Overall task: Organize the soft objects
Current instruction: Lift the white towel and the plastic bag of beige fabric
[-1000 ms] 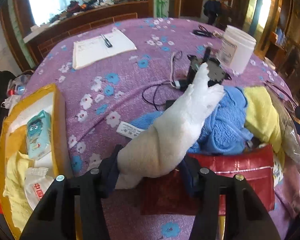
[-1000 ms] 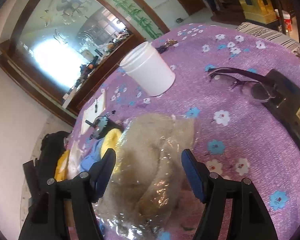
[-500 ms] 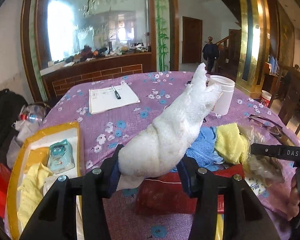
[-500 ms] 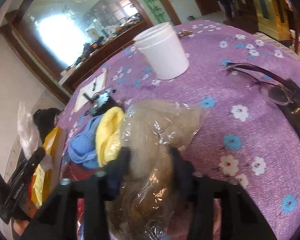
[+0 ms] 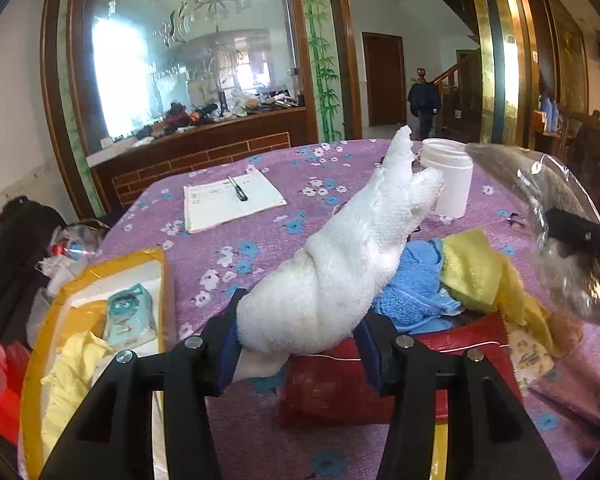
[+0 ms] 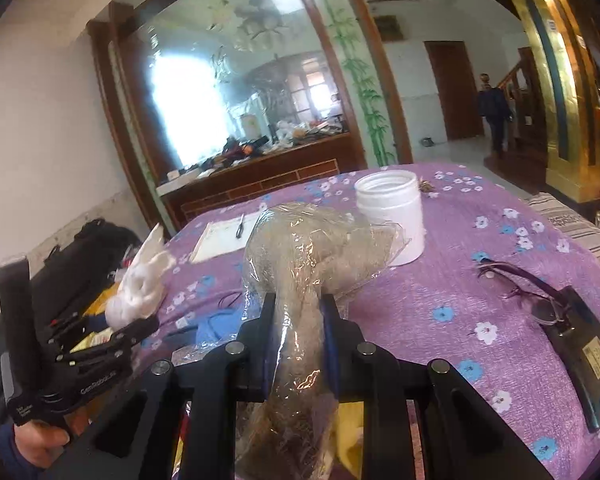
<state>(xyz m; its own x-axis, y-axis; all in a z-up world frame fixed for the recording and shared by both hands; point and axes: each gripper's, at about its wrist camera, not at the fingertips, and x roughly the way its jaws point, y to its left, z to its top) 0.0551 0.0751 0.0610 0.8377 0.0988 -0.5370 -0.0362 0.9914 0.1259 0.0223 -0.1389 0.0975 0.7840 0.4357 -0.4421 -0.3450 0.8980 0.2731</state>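
A rolled white towel (image 5: 340, 272) sticks up and forward from my left gripper (image 5: 300, 320), which is shut on its lower end above the purple flowered tablecloth. My right gripper (image 6: 298, 308) holds a clear plastic bag of beige fibre (image 6: 308, 248) off the table, its jaws closing tight with the pads pressed on the bag's narrow neck. The same bag (image 5: 560, 240) hangs at the right of the left wrist view. A blue towel (image 5: 412, 288) and a yellow cloth (image 5: 480, 272) lie heaped on a red packet (image 5: 380, 380). The right wrist view shows the left gripper (image 6: 112, 336) low at the left.
A yellow tray (image 5: 162, 280) at the left table edge holds a wipes pack (image 5: 128, 316) and a pale yellow cloth (image 5: 72, 372). Farther back stand a white jar (image 6: 392, 208) and a notepad with pen (image 5: 232, 204). Glasses (image 6: 516, 284) lie on a black device (image 6: 588, 352) at right.
My right gripper's jaws went from wide apart around the bag to shut on it, then it lifted and rolled level. My left gripper rose and tipped upward with the white towel.
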